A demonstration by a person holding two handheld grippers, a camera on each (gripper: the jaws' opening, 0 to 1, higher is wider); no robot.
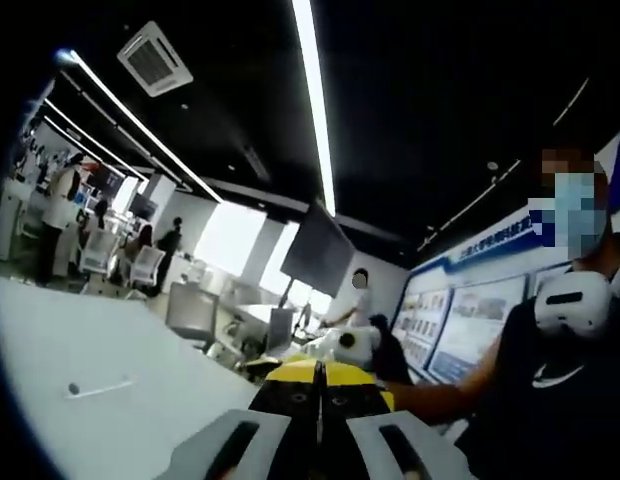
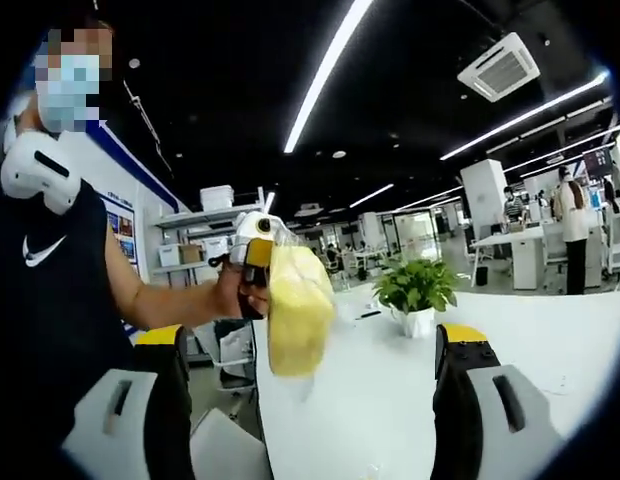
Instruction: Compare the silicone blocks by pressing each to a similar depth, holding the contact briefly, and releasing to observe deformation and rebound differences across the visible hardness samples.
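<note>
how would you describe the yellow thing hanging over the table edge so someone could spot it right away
Start from the big white table that runs away in the right gripper view, then look to its near left edge. There the left hand-held gripper comes in from the left in a person's hand, and a soft, crumpled yellow lump hangs from it. Nothing else nearby is yellow and limp; the potted plant beside it is green and upright.

the left gripper (image 1: 320,440) has its jaws pressed together at the bottom of the view, yellow and black parts meeting between grey shells. the white counter (image 1: 110,350) lies to the left, with a small white strip (image 1: 100,387) on it, well in from the edges. beyond the jaws a person (image 1: 550,370) holds the right gripper (image 1: 352,345) up.
</note>
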